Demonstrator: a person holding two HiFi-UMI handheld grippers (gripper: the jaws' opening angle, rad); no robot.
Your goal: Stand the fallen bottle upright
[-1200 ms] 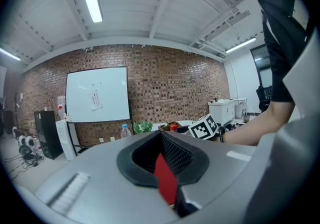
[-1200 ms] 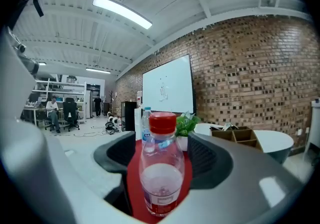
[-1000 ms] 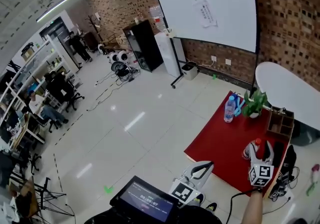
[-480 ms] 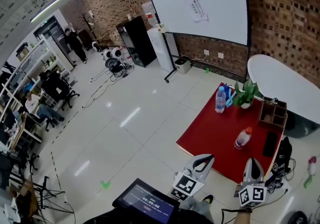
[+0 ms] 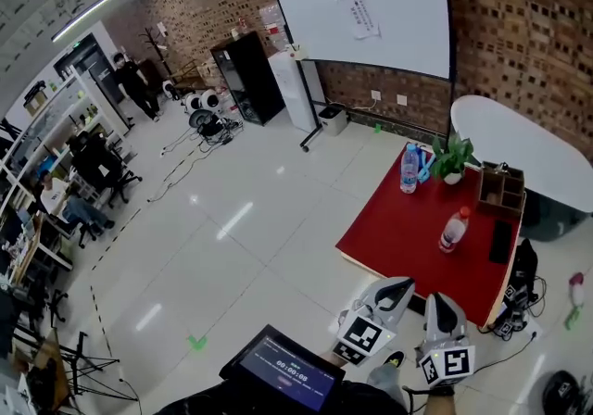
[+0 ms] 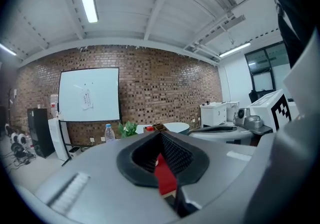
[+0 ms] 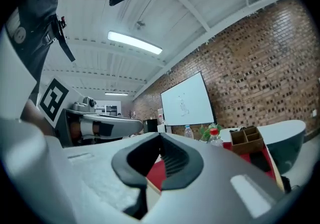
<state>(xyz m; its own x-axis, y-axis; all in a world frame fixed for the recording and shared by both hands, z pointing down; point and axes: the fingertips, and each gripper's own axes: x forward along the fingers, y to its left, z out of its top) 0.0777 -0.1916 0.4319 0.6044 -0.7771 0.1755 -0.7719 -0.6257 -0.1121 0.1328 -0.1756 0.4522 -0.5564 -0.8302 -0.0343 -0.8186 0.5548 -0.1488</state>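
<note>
Left gripper point(image 5: 400, 287): pressed together, nothing in it, hanging at the near edge of the red surface point(image 5: 398, 232). Low risk from that side, I judged; it was well apart from everything standing.

A blue-capped bottle point(image 5: 409, 170) stood upright at the far edge, near a small plant point(image 5: 451, 159). It was not the task's thing, but a long reach across could have clipped it.

Right gripper point(image 5: 442, 304): also pressed together and empty, its own view showing only red surface through the gap behind the tips. It pointed roughly at the task's thing, so any forward swing from there was my main worry.

The red-capped bottle point(image 5: 452, 232) stood upright on the right half of the surface, clear of both grippers. The task looked done to me.

What could have gone wrong from there:
- A tall, narrow bottle looked easy to tip. A bump from the shut right gripper, or a jolt to the surface, would have laid it down again.
- I couldn't tell how full it was. If it was nearly empty, a light brush would have been enough.
- If it fell rightward it could have rolled onto the black flat thing point(image 5: 501, 242) just beside it, or off the right edge.
- The wooden box point(image 5: 501, 191) behind it left little room for another grasp from that side.
</note>
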